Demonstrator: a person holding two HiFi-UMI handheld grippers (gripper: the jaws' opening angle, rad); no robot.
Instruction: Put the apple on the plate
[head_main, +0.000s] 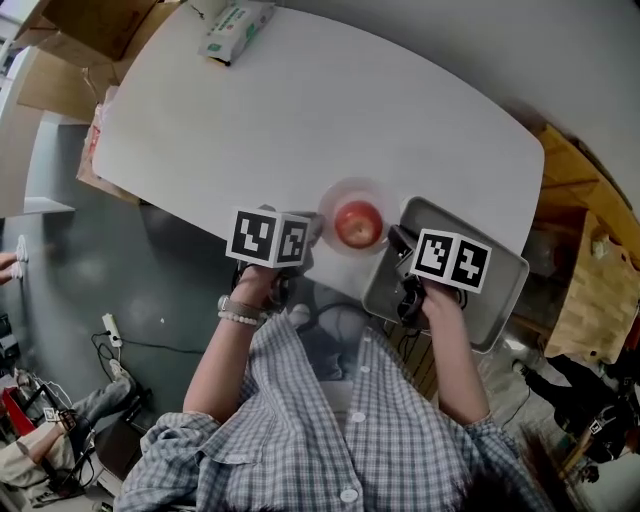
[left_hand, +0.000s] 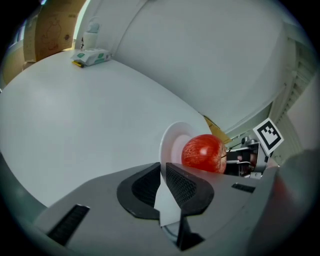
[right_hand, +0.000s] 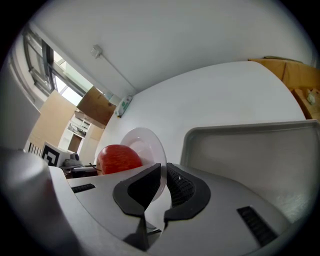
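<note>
A red apple rests on a small white plate near the front edge of the white table. My left gripper is shut on the plate's left rim, and my right gripper is shut on its right rim. In the left gripper view the plate runs edge-on between the shut jaws of the left gripper, with the apple just beyond. In the right gripper view the plate is likewise pinched by the right gripper, the apple to its left.
A grey metal tray lies at the table's front right corner, under the right gripper. A pack of tissues sits at the far end. Cardboard boxes stand at the far left and a wooden crate at the right.
</note>
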